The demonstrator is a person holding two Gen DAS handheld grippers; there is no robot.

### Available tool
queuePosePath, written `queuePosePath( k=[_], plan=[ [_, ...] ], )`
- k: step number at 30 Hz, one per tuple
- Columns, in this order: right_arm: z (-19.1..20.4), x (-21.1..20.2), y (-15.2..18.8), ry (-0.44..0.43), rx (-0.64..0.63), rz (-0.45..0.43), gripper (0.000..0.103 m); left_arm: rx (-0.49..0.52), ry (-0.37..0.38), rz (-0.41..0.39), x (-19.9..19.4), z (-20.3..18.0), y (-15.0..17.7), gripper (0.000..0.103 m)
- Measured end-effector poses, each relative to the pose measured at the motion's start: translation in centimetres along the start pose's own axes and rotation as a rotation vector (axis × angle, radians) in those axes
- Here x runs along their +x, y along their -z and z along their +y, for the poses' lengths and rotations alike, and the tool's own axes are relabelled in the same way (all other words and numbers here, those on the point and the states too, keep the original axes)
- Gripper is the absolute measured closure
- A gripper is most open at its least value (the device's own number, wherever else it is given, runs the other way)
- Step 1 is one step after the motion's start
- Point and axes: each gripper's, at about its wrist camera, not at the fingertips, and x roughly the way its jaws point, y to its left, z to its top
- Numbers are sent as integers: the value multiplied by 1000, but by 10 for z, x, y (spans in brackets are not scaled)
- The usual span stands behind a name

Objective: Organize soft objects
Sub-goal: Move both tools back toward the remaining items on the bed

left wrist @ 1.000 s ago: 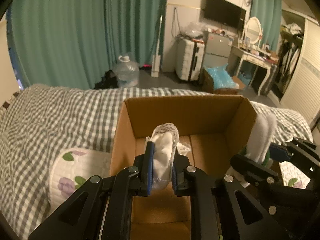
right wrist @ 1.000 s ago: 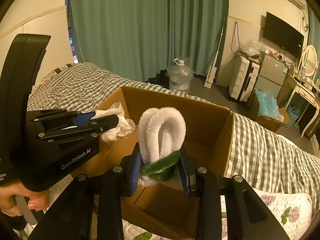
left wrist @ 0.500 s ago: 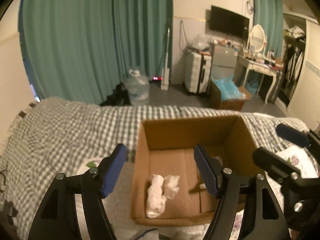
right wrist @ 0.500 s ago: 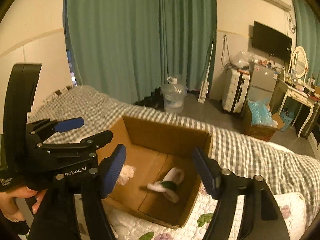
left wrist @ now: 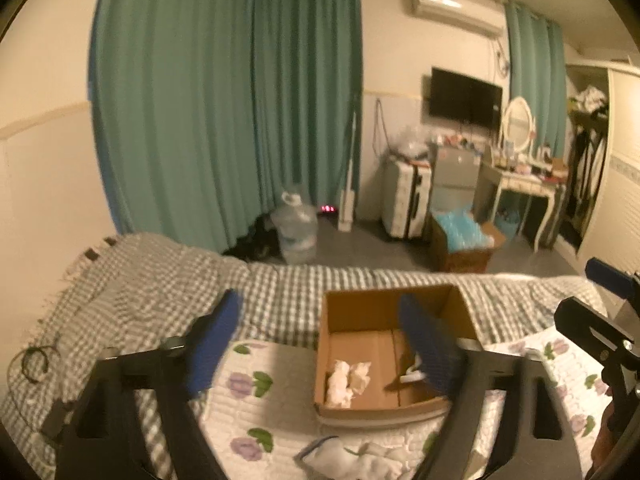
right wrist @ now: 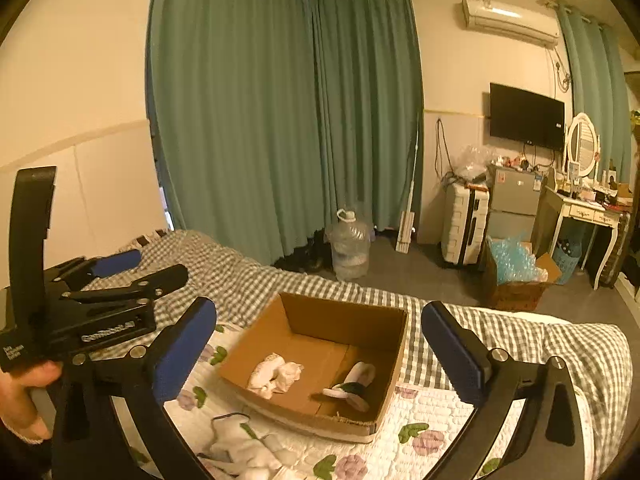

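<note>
Both items dropped into the cardboard box point(right wrist: 344, 322); your left gripper point(left wrist: 320, 344) and right gripper point(right wrist: 318, 354) jaws are opening, empty. Next, target the white cloth point(right wrist: 244, 450) just before the box.

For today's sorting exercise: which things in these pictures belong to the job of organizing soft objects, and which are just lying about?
Belong to the job:
cardboard box
crumpled white cloth
white and green fuzzy roll
white fabric pile

Just lying about:
water jug
suitcase
television

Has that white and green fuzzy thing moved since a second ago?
Yes. It was up between the right gripper fingers above the cardboard box; now the white and green fuzzy thing lies on the box floor, right of the white cloth.
</note>
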Motion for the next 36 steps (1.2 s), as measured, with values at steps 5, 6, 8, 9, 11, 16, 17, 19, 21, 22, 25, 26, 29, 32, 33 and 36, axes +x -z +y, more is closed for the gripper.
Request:
queuePosePath(
  k=[5, 6, 8, 9, 11, 16, 17, 19, 21, 22, 25, 26, 29, 32, 33, 36],
  plan=[
    [12, -43, -8, -4, -6, -48, 0, -10, -23, -106, -52, 8, -5, 5],
    [14, -50, -8, -3, -8, -56, 0, -12, -23, -114, -59, 9, -6, 5],
    [20, -65, -9, -1, -15, -69, 0, -21, -20, -130, -76, 13, -6, 5],
    [22, -72, -9, -1, -18, -73, 0, -23, -20, -137, -82, 14, -5, 5],
    [29, -85, -9, 1, -24, -80, 0, -19, -28, -151, -98, 16, -2, 5],
    [44, -117, -3, -2, -52, -112, 0, -6, -50, -182, -131, 16, 6, 5],
    [47, -124, -1, -3, -58, -117, 0, -7, -56, -190, -138, 17, 8, 5],
    [53, -135, 2, -12, -75, -125, 0, -10, -63, -195, -147, 19, 12, 5],
    [58, -148, 6, -13, -88, -140, 0, -16, -64, -201, -155, 21, 17, 5],
    [61, -154, 8, -16, -94, -148, 0, -18, -66, -203, -157, 21, 19, 5],
    [68, -171, 13, -30, -103, -175, 0, -21, -81, -212, -166, 24, 31, 5],
    [68, -173, 14, -31, -104, -179, 0, -22, -85, -210, -167, 25, 34, 5],
    [72, -180, 17, -35, -109, -182, 0, -28, -92, -192, -165, 29, 42, 5],
    [73, -183, 20, -39, -118, -173, 0, -29, -112, -184, -165, 32, 52, 5],
    [74, -183, 21, -40, -122, -171, 0, -27, -113, -181, -164, 32, 54, 5],
    [74, -183, 26, -52, -129, -169, 0, -27, -116, -167, -160, 34, 64, 5]
  ],
)
